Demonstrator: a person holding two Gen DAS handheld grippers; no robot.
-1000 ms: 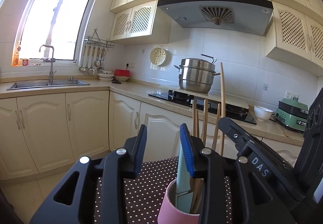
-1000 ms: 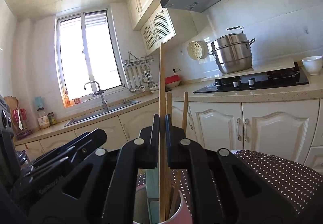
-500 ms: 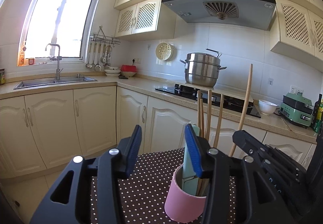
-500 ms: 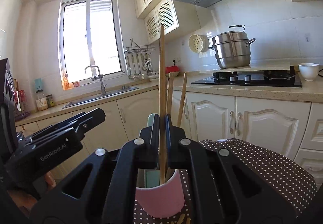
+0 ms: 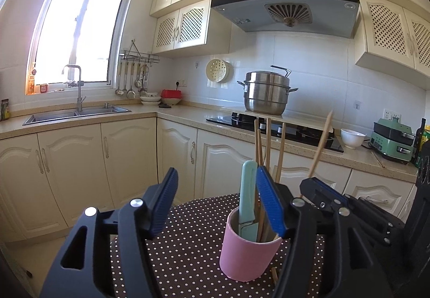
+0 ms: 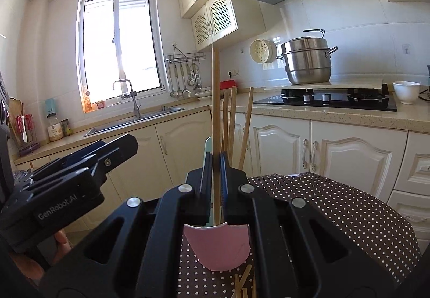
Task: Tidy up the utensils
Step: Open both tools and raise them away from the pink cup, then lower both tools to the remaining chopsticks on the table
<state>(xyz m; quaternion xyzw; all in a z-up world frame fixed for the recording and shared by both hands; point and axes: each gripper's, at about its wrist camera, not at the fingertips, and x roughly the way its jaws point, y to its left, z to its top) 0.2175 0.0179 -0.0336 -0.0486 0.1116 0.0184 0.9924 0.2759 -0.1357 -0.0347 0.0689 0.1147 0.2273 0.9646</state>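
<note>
A pink cup (image 5: 248, 252) stands on a brown dotted tablecloth (image 5: 188, 249). It holds a mint-green handled utensil (image 5: 247, 190) and several wooden chopsticks (image 5: 268, 142). My left gripper (image 5: 217, 201) is open and empty, with the cup just beyond its right finger. My right gripper (image 6: 214, 177) is shut on one wooden chopstick (image 6: 215, 99), held upright, its lower end inside the pink cup (image 6: 220, 247). In the left wrist view that chopstick (image 5: 321, 139) leans right above the right gripper. Loose chopsticks (image 6: 242, 282) lie on the cloth in front of the cup.
Cream kitchen cabinets and a counter run behind the table, with a sink (image 5: 75, 112), a black hob (image 5: 271, 126) bearing a steel steamer pot (image 5: 267, 94), a white bowl (image 5: 352, 138) and a green appliance (image 5: 392, 139). The tablecloth edge (image 6: 376, 204) curves at right.
Both grippers have drawn back from the cup, which now shows lower and farther. The right gripper still grips its chopstick, which now tilts right in the left wrist view.
</note>
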